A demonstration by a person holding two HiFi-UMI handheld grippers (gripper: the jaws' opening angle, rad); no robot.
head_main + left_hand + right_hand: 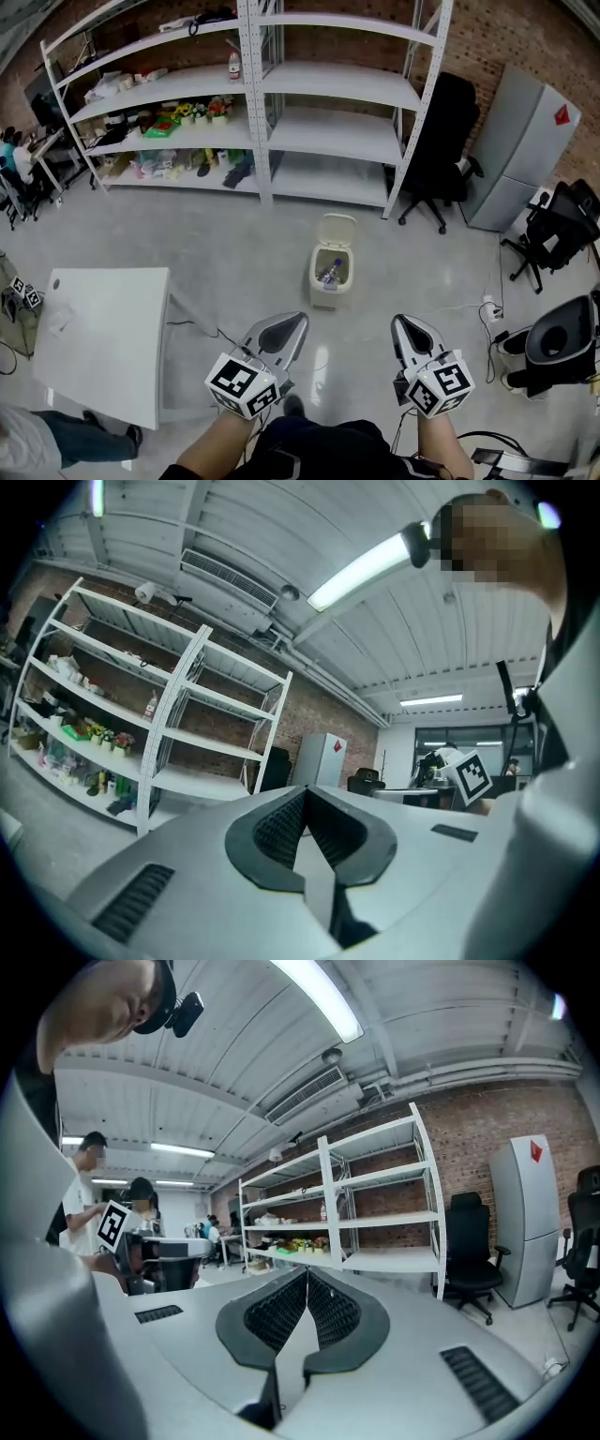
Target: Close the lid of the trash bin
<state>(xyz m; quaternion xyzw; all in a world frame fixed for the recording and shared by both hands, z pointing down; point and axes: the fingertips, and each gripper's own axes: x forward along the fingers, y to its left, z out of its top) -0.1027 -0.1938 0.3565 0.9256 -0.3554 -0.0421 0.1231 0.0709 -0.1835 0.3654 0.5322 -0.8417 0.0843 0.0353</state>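
Observation:
A small cream trash bin [330,274] stands on the grey floor ahead of me. Its lid [337,228] is tipped up and back, and a plastic bottle [328,274] lies inside. My left gripper [298,324] and right gripper [405,324] are held low near my body, well short of the bin, one on each side of it. Both are shut with the jaws meeting at the tips and nothing between them. The left gripper view [303,794] and right gripper view [307,1274] look up at shelves and ceiling, and neither shows the bin.
A white table [103,337] is at my left. White shelving [253,112] lines the brick wall behind the bin. Black office chairs [442,150] [555,234], a grey cabinet [520,150] and floor cables [473,306] are to the right. People stand by a desk [89,1213].

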